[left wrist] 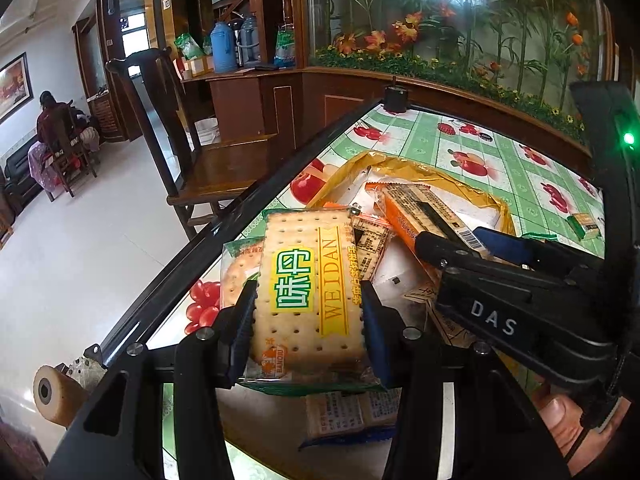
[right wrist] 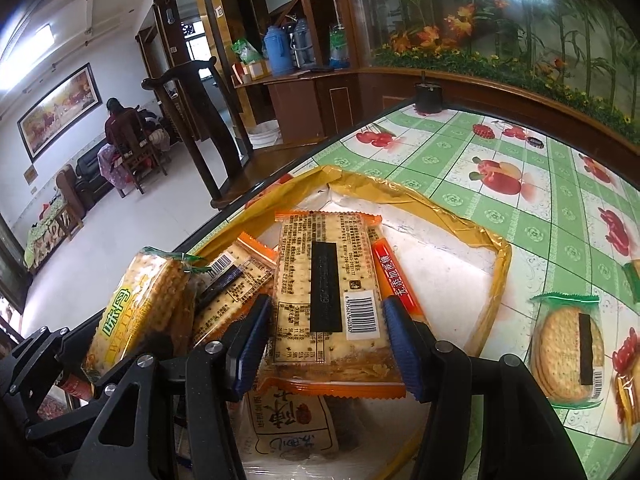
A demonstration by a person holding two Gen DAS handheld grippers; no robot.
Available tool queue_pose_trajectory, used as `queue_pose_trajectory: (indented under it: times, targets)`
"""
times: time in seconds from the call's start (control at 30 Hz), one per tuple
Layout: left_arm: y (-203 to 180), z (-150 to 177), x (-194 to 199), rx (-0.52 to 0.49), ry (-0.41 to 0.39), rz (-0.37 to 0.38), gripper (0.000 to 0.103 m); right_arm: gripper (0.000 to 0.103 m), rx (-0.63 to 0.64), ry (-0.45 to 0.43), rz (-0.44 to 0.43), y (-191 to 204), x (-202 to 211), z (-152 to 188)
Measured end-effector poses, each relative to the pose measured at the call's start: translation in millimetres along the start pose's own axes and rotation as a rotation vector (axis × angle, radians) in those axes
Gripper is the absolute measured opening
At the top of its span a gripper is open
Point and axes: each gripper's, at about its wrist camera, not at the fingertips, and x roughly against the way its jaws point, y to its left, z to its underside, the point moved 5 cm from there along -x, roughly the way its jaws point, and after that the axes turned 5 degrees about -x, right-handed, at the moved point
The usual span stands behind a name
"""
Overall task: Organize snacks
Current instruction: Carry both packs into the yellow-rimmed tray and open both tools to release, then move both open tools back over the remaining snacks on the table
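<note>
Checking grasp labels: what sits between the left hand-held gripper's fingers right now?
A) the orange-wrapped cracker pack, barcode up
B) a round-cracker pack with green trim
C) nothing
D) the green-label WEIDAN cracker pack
D: in the left wrist view the left hand-held gripper has both blue pads pressed on the sides of the WEIDAN cracker pack; the orange-wrapped cracker pack is in the right hand-held gripper instead.

both wrist views: close, angled down | shared: yellow-rimmed box (left wrist: 496,204) (right wrist: 502,256)
</note>
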Motion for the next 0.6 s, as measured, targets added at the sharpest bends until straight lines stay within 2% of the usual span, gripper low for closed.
queue_pose_trajectory:
  times: [0.17, 0.23, 0.3, 0.4, 0.6]
  targets:
    - [2.4, -0.3, 1.4, 0.019, 0.002, 0.012, 0.050, 0.066, 0.002, -0.029, 0.006, -3.2, 10.2, -0.3]
    - [3.6, 0.0, 1.2, 0.022, 0.007, 0.007, 0.066, 0.068, 0.006, -0.037, 0.011, -3.9, 16.3, -0.4]
    - [3.2, 0.2, 3.9, 0.021, -0.004, -0.011, 0.074, 0.074, 0.009, -0.045, 0.016, -5.1, 22.6, 0.4]
    - [1.8, -0.9, 8.0, 0.013, -0.015, -0.031, 0.076, 0.080, 0.008, -0.061, 0.022, -8.5, 32.8, 1.6]
    - [1.7, -0.8, 11.4, 0.012, -0.015, -0.042, 0.076, 0.081, -0.004, -0.074, 0.027, -16.3, 46.2, 3.9]
